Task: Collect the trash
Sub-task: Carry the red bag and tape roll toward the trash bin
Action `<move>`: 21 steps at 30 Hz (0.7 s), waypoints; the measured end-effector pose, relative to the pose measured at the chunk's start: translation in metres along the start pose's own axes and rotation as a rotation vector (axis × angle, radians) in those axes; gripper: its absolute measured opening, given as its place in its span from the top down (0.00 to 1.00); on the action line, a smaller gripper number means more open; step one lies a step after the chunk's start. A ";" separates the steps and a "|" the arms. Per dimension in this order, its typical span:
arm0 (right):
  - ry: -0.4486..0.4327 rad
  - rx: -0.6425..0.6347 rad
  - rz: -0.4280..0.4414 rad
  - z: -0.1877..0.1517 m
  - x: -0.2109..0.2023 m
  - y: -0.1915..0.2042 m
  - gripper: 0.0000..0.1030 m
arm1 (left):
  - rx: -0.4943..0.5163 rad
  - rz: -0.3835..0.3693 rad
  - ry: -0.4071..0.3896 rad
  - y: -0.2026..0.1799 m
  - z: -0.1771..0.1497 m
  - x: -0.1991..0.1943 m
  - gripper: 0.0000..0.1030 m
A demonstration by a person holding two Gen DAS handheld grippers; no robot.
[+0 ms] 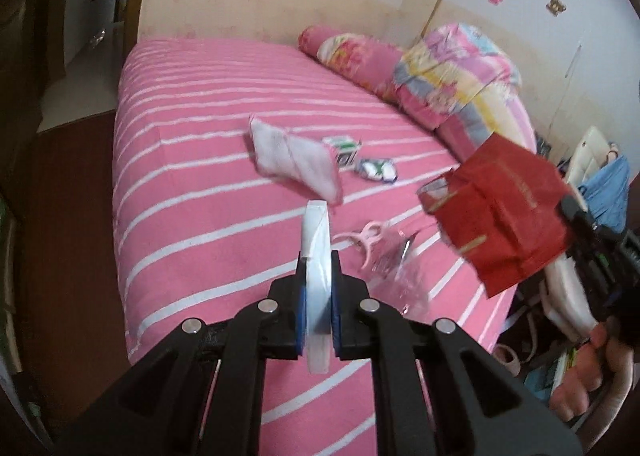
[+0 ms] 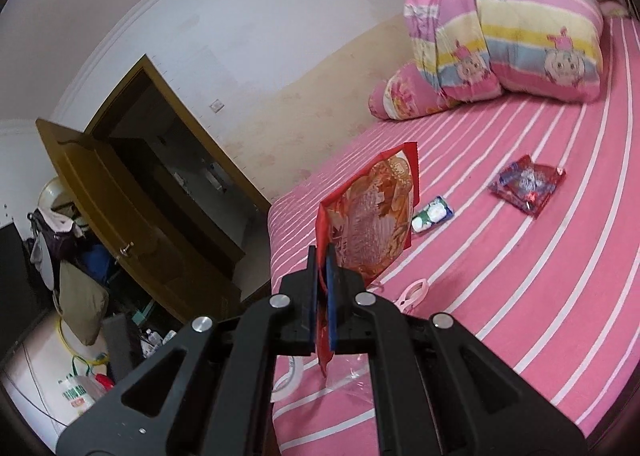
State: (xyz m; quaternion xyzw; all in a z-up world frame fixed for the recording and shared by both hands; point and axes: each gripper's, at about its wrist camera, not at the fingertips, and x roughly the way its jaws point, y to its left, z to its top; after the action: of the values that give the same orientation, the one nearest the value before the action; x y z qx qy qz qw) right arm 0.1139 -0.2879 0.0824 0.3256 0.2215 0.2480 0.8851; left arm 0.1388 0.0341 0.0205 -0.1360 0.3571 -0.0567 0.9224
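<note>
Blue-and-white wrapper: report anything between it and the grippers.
Nothing lies on the blue-and-white wrapper, but the red snack bag clamped in the right gripper hangs partly between them; the left gripper grips a white item.

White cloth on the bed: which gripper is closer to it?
Left, probably. The left gripper, clamping a white roll, points at the white cloth just ahead. The right gripper, holding a red packet, hangs off to the cloth's right, by the edge of the bed.

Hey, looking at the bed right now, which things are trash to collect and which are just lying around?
Trash:
- white tape roll, in left claw
- red snack bag, in right claw
- red wrapper
- small green-and-white packet

Just lying about:
- rolled quilt
- pink pillow
- white cloth
- pink clip
</note>
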 end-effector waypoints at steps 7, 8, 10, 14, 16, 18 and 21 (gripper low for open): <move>-0.049 -0.048 0.003 0.011 -0.024 0.020 0.96 | 0.000 -0.039 -0.076 -0.016 0.012 -0.040 0.92; -0.053 -0.056 0.002 0.013 -0.025 0.023 0.96 | 0.002 -0.045 -0.085 -0.019 0.012 -0.047 0.91; -0.055 -0.075 0.006 0.020 -0.024 0.028 0.96 | 0.001 -0.062 -0.095 -0.024 0.014 -0.057 0.92; -0.074 -0.116 0.021 0.031 -0.031 0.041 0.96 | 0.017 -0.081 -0.115 -0.036 0.017 -0.073 0.92; -0.073 -0.126 0.028 0.032 -0.036 0.046 0.96 | 0.015 -0.097 -0.121 -0.041 0.018 -0.079 0.92; -0.070 -0.127 0.033 0.031 -0.043 0.049 0.96 | 0.011 -0.125 -0.121 -0.047 0.019 -0.085 0.92; -0.072 -0.124 0.022 0.028 -0.059 0.049 0.96 | 0.017 -0.157 -0.122 -0.058 0.019 -0.091 0.92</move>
State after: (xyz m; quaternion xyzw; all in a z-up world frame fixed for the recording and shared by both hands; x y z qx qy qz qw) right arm 0.0694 -0.3025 0.1490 0.2814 0.1703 0.2590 0.9082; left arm 0.0837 0.0009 0.1095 -0.1589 0.2881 -0.1233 0.9362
